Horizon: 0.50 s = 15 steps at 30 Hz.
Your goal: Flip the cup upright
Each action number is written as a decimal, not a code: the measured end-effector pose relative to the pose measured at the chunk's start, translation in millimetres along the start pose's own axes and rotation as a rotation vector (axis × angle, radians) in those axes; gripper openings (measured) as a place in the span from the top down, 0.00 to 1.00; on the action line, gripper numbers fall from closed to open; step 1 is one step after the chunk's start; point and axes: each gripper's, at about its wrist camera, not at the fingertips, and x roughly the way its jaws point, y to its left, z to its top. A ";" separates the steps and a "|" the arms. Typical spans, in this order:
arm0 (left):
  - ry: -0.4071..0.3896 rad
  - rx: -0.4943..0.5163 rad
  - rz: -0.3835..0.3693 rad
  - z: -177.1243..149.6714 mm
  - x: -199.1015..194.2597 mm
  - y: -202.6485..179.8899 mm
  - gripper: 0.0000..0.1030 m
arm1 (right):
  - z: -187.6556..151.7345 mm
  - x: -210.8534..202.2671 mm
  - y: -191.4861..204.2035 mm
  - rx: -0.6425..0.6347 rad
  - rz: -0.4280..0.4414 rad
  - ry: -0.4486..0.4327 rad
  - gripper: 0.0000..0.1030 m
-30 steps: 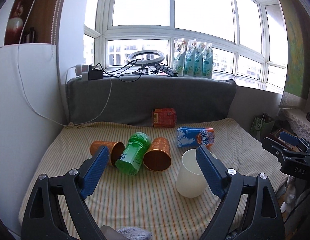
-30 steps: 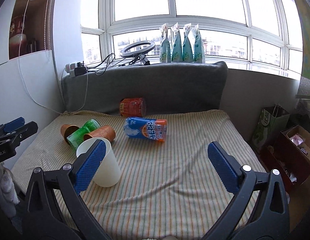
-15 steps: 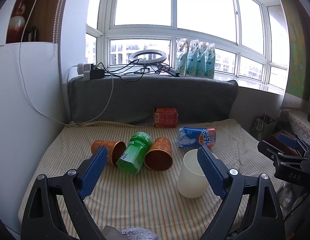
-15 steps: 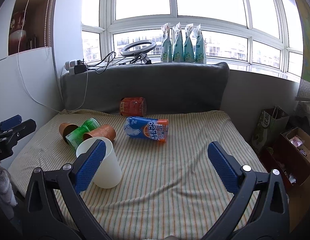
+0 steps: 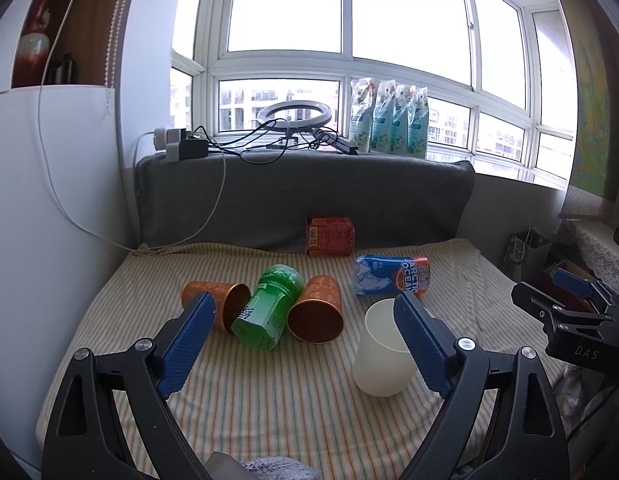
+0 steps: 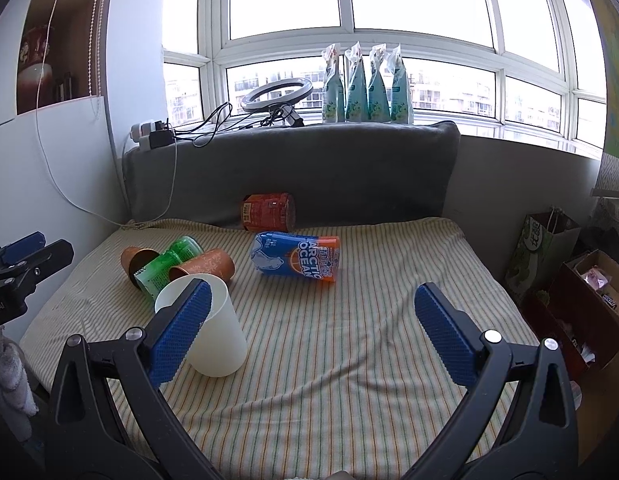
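Observation:
A cream plastic cup (image 5: 383, 354) stands upright, mouth up, on the striped cloth; it also shows in the right wrist view (image 6: 213, 332). My left gripper (image 5: 305, 344) is open and empty, held back from the cup, its right finger overlapping the cup in view. My right gripper (image 6: 309, 332) is open and empty, with the cup behind its left finger. Two orange cups (image 5: 317, 312) (image 5: 221, 304) lie on their sides beside a green bottle (image 5: 269, 308).
A blue Arctic Ocean can (image 5: 393, 280) and a red can (image 5: 329, 236) lie toward the back, near the grey cushion (image 5: 301, 196). Bags and boxes (image 6: 569, 280) stand on the floor to the right. A white wall panel (image 5: 49, 200) borders the left.
Both grippers have drawn back and risen slightly; the cups look a little farther off. The cream cup has not moved.

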 end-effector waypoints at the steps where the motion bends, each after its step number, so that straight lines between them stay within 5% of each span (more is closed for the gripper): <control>1: 0.000 0.001 0.003 0.1 -0.1 -0.4 0.12 | 0.0 -0.1 0.2 0.001 -0.001 -0.001 0.00; 15: -0.003 0.007 0.010 -0.8 -0.3 -1.7 0.12 | -0.4 -0.1 1.0 0.000 -0.002 -0.002 0.00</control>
